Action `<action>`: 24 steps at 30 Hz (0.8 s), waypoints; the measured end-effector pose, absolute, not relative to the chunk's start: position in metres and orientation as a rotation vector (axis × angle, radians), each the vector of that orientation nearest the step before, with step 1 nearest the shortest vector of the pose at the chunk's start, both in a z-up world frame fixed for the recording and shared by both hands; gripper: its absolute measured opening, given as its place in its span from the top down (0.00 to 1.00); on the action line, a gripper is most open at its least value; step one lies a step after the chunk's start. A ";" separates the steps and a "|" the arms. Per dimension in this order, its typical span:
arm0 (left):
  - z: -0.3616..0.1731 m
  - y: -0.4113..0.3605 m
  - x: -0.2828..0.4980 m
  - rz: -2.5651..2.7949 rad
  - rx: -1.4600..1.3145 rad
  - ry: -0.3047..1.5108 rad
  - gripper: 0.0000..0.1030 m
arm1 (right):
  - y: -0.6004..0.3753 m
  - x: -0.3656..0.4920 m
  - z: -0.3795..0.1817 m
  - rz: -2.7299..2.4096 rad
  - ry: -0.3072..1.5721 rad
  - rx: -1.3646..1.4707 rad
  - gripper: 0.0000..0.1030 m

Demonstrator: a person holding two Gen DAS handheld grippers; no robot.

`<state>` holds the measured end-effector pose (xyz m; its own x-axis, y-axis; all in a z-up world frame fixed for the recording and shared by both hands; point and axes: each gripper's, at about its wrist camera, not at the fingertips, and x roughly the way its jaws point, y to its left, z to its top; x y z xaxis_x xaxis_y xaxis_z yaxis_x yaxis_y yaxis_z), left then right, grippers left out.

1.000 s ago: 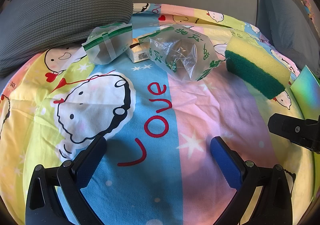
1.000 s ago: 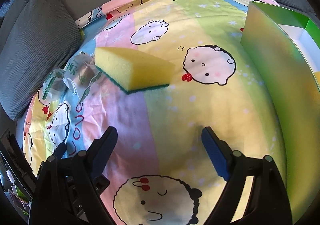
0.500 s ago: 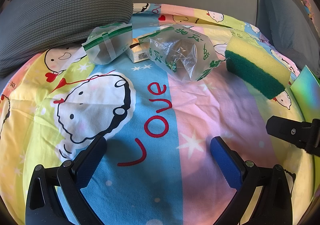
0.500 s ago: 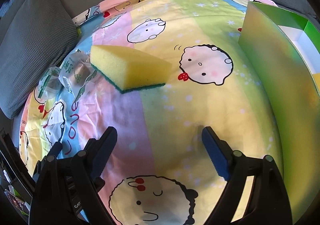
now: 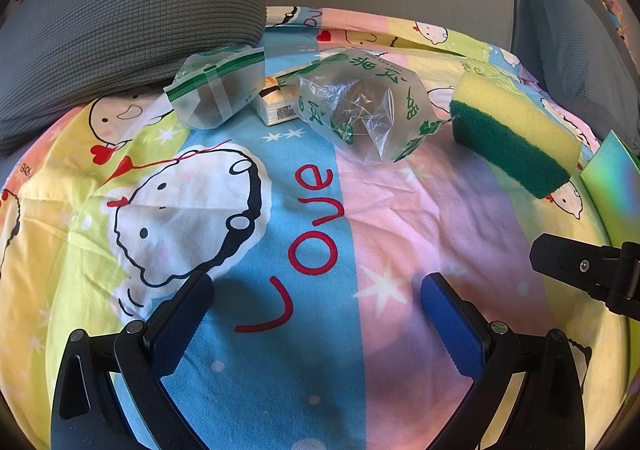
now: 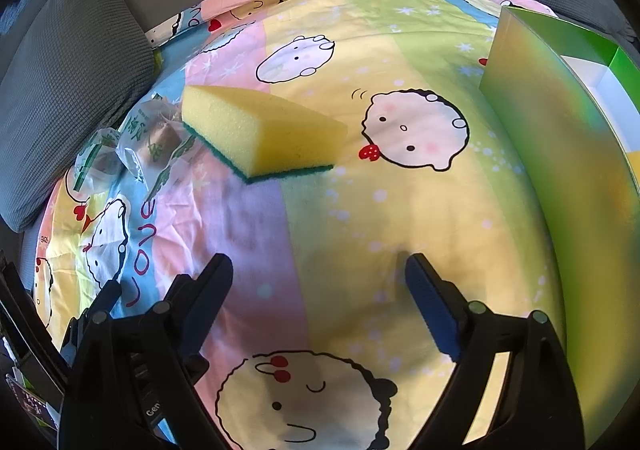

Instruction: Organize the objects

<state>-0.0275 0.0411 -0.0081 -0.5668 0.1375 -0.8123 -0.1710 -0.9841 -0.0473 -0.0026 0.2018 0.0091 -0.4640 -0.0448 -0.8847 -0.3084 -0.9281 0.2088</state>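
Two hand-held grippers, left (image 5: pixel 316 298) and right (image 6: pixel 318 276), hang released and empty over the bedsheet (image 6: pixel 400 217); we judge the sponge (image 6: pixel 256 129), lying near the green box (image 6: pixel 560 137), may compress and slip, or drag the crinkled bag (image 5: pixel 360 105) touching it.

On the bedsheet (image 5: pixel 240 209), seen from the left wrist, a row runs left to right: a wrapped bun (image 5: pixel 218 89), a small box (image 5: pixel 278 107) just behind it, a clear food bag (image 5: pixel 364 105), then the sponge (image 5: pixel 516 129), with an open box (image 6: pixel 560 153) farther right.
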 end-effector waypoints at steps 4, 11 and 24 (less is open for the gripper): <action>-0.008 0.041 -0.026 2.636 -1.362 0.055 0.00 | 0.201 -0.002 0.009 2.508 0.521 -1.530 0.15; -0.009 0.042 -0.026 2.636 -1.361 0.054 0.00 | 0.200 -0.002 0.009 2.507 0.521 -1.531 0.15; -0.009 0.043 -0.023 2.637 -1.361 0.054 0.00 | 0.198 -0.002 0.008 2.504 0.522 -1.530 0.14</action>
<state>-0.0231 0.0428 -0.0092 -0.5675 0.1371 -0.8119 -0.1701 -0.9843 -0.0473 -0.0021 0.1979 0.0079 -0.4635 -0.0435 -0.8850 -0.3135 -0.9262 0.2097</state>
